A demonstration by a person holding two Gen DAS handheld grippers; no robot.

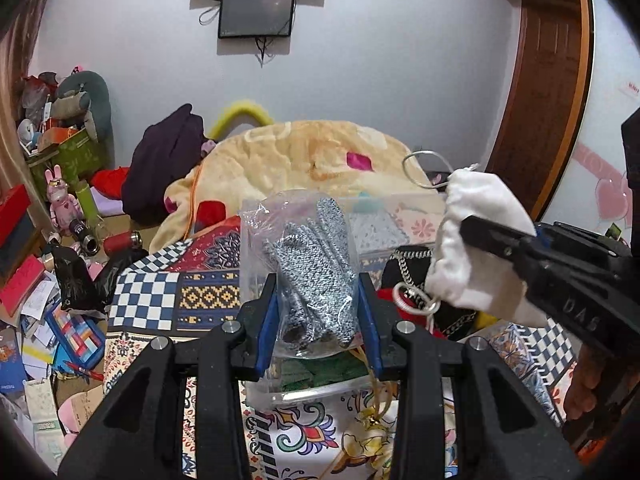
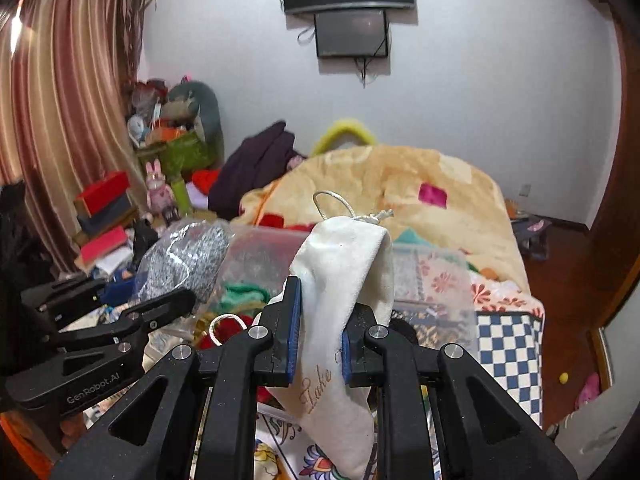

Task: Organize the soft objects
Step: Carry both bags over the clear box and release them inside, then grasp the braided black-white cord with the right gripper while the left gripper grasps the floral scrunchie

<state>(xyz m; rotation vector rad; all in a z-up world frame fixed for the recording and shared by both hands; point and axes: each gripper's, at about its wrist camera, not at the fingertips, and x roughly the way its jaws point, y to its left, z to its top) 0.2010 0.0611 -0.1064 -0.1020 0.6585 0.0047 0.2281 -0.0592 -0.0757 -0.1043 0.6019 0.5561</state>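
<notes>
My left gripper (image 1: 318, 300) is shut on a clear plastic bag of grey knit gloves (image 1: 312, 268) and holds it upright above a clear plastic storage box (image 1: 404, 208) on the bed. The bag also shows in the right wrist view (image 2: 188, 260), with the left gripper (image 2: 176, 300) at the left. My right gripper (image 2: 320, 320) is shut on a white drawstring pouch (image 2: 344, 280) with gold lettering. In the left wrist view the pouch (image 1: 476, 240) and right gripper (image 1: 472, 228) hang at the right, over the box.
The bed carries a patterned quilt (image 1: 152, 300) and a large beige blanket (image 1: 304, 160). A dark garment (image 1: 164, 168) lies at the back. The floor at left holds boxes, papers and toys (image 1: 60, 208). A wooden door (image 1: 548, 92) stands at right.
</notes>
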